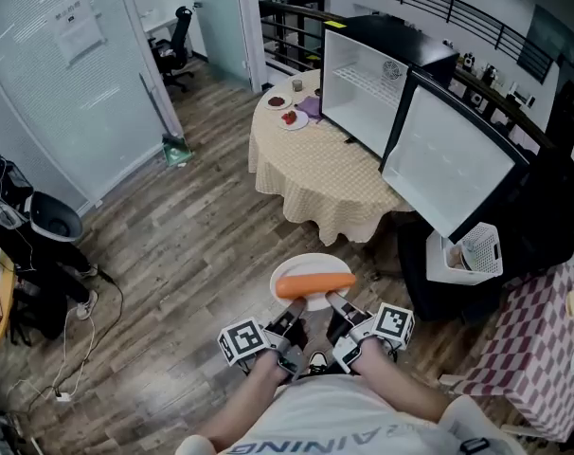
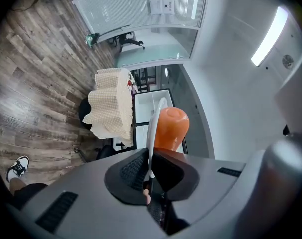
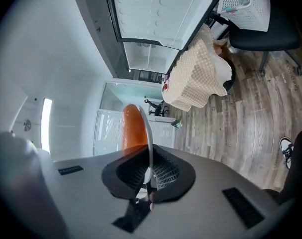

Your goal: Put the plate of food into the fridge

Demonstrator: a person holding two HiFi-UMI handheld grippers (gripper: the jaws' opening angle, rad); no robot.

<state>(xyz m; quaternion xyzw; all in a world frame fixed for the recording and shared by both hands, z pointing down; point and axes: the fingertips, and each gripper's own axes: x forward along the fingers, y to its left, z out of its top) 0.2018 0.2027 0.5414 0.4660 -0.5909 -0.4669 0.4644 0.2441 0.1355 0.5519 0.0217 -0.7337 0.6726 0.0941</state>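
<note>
I carry a white plate with an orange carrot on it, held level above the wooden floor. My left gripper is shut on the plate's near rim, and my right gripper is shut on the rim beside it. The carrot rises past the jaws in the left gripper view, and the carrot shows likewise in the right gripper view. The small fridge stands on the far table, its door swung wide open to the right, its white inside empty.
A round table with a checked cloth stands ahead, with two small dishes of food at its far left. A white basket rests on a chair at the right. A checked table stands at the right, a bag and cables at the left.
</note>
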